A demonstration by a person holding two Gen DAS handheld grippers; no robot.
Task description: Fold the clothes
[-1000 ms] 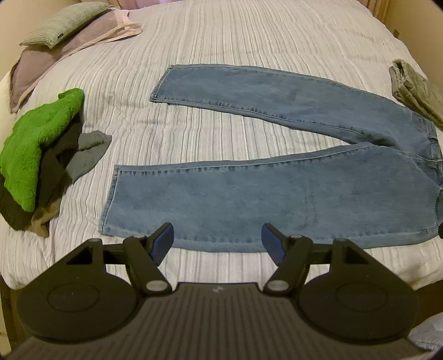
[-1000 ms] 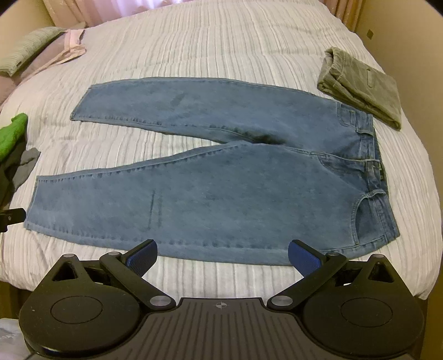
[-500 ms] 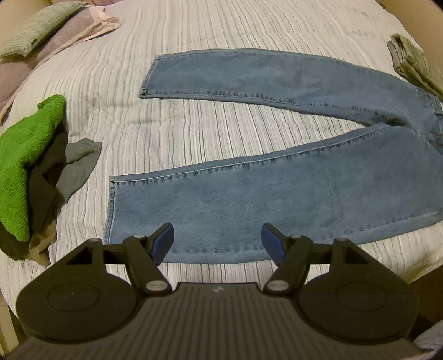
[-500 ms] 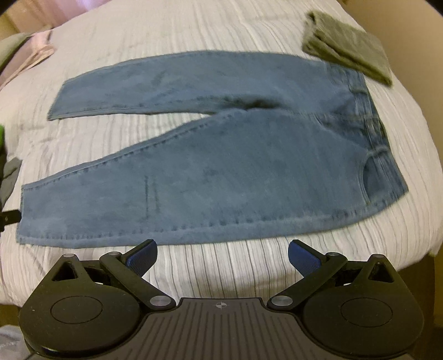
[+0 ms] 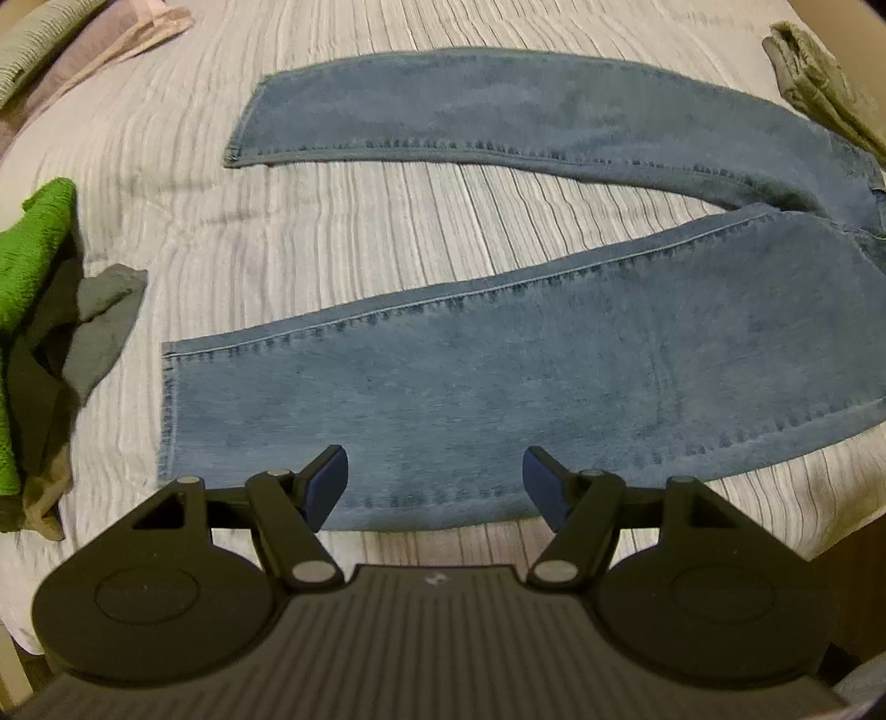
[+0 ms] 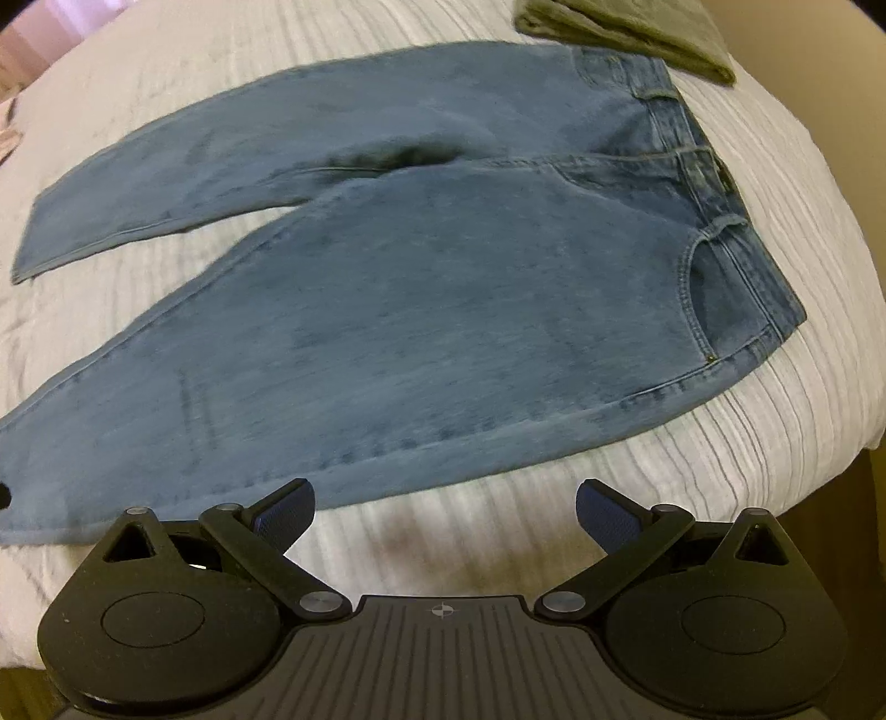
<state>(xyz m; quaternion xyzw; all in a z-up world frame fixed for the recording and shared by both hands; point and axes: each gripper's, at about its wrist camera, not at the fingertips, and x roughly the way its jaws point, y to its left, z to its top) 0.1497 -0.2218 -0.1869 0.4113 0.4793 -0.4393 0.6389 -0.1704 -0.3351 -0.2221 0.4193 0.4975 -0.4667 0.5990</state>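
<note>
A pair of light blue jeans (image 5: 498,376) lies flat on the striped bed cover, legs spread apart and pointing left, waistband (image 6: 714,183) at the right. My left gripper (image 5: 434,487) is open and hovers over the near leg's lower edge, close to its hem. My right gripper (image 6: 443,512) is open too, just off the near edge of the same leg, nearer the hip, over bare cover. Neither holds anything.
A heap of green (image 5: 27,266) and grey (image 5: 94,321) clothes lies at the left of the bed. A folded olive garment (image 6: 626,22) sits beyond the waistband. Pillows (image 5: 66,50) are at the far left corner. The bed edge (image 6: 819,399) drops off at right.
Both grippers have moved forward and down toward the near leg of the jeans, which now fills more of each view. Their jaws have stayed open.
</note>
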